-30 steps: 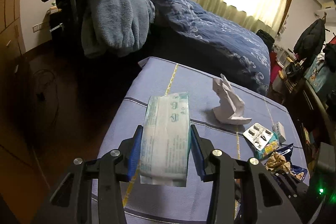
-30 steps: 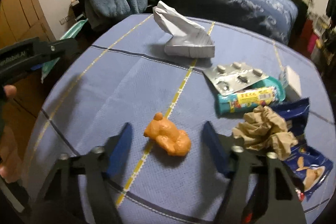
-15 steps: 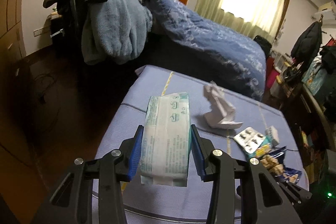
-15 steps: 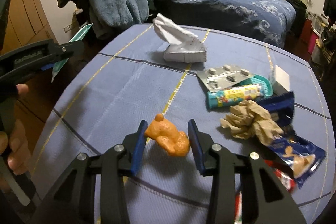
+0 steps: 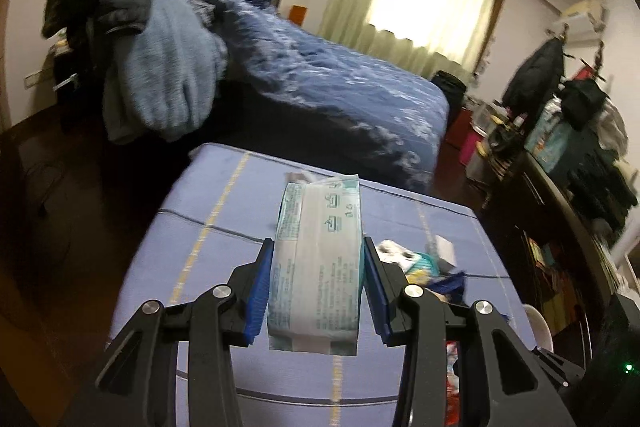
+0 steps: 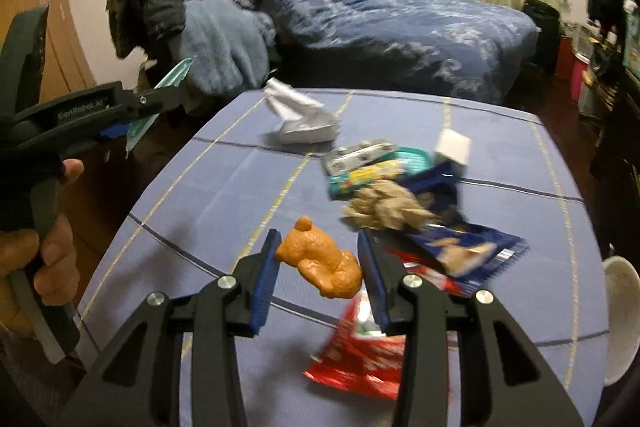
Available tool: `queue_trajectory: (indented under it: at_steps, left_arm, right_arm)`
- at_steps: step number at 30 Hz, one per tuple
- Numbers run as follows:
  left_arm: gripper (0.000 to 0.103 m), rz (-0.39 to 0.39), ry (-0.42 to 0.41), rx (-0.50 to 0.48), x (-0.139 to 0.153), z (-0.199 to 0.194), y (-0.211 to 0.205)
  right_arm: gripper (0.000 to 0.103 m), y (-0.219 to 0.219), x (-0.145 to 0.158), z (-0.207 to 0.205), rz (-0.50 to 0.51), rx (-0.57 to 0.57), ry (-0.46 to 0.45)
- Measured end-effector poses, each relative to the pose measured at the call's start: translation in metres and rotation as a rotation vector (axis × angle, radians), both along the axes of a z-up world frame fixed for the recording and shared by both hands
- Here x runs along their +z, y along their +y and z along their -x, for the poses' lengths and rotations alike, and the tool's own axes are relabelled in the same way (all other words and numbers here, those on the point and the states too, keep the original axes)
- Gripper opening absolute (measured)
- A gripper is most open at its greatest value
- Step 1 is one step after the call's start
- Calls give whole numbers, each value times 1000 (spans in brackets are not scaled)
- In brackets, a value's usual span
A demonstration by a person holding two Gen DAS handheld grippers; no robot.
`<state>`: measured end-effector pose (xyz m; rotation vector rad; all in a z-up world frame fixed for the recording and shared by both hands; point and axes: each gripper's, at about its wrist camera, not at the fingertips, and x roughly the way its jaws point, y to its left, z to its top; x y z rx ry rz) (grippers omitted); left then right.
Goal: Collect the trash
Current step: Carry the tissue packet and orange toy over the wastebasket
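Blue cloth with yellow stripes covers the table (image 6: 224, 203) in a bedroom. At left, the left gripper (image 5: 318, 287) is clamped on a white-and-teal wipes packet (image 5: 318, 267), held clear above the cloth. The right gripper (image 6: 318, 267) has its pads pressed on an orange crumpled lump (image 6: 320, 263), lifted off the table. To its right lie a brown paper wad (image 6: 384, 211), blue wrapper (image 6: 468, 247) and red wrapper (image 6: 360, 351). Both pickups look done; next, each load needs carrying to a bin, which is not in view.

The table cover (image 6: 224, 187) looks like matt woven cloth; the tissue pack (image 5: 316, 267) is glossy plastic film; the blister pack (image 6: 360, 153) shines like foil; the brown wad (image 6: 384, 211) is crumpled paper
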<state>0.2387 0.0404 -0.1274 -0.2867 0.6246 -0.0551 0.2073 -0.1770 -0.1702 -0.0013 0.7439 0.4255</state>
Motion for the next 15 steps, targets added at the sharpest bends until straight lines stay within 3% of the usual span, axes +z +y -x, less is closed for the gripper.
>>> queue_trajectory:
  at_steps: [15]
  left_arm:
    - [43,-74,3,-275,5,-13,-142]
  right_arm:
    - [40,-128,-12,20,-95,-242,-5]
